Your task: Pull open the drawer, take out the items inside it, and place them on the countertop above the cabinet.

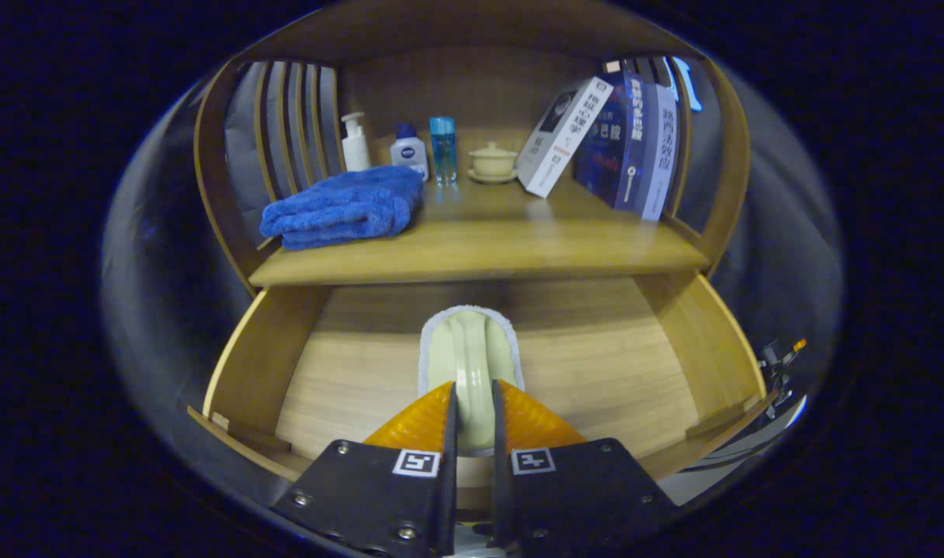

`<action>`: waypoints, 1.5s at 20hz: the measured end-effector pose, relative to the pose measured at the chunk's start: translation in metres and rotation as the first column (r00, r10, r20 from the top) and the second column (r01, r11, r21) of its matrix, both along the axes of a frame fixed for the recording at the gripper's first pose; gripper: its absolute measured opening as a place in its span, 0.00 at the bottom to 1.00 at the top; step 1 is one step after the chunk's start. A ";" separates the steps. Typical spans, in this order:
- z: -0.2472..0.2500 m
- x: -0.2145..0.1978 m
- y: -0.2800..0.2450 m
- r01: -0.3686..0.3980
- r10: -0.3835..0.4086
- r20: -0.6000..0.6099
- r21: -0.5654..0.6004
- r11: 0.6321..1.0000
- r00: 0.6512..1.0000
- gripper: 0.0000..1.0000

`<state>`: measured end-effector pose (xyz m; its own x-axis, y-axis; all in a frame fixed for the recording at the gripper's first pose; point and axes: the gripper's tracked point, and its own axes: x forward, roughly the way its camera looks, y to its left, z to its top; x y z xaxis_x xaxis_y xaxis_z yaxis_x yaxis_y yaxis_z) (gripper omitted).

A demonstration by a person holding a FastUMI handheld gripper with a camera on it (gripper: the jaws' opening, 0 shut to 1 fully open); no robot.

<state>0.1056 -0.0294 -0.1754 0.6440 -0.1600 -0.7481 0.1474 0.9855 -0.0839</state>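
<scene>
- Gripper view: the gripper (472, 422) is clenched on a pale green brush (470, 364), its two orange fingers (418, 425) pressing the raised handle from either side.
- The brush, edged with a white fuzzy pad, reaches forward from between the fingers over the floor of the open drawer (596, 364).
- Beyond the fingers lies the countertop (487, 248), carrying a folded blue towel (340, 205), three bottles (406, 147), a lidded cup (493, 161) and leaning books (611, 143).
</scene>
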 end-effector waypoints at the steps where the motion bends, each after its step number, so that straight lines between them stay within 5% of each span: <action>1: 0.009 0.001 0.001 0.002 -0.002 0.015 -0.004 1.000 1.000 0.20; 14: 0.081 0.104 -0.017 0.058 -0.063 0.251 0.026 0.998 0.966 0.19; 24: 0.032 0.148 -0.039 0.039 -0.036 0.120 -0.022 0.999 0.992 0.19; 30: 0.030 0.165 -0.038 0.056 -0.057 0.185 0.010 0.998 0.981 0.19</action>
<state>0.2701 -0.0676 -0.1459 0.7617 -0.1969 -0.6173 0.2155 0.9755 -0.0453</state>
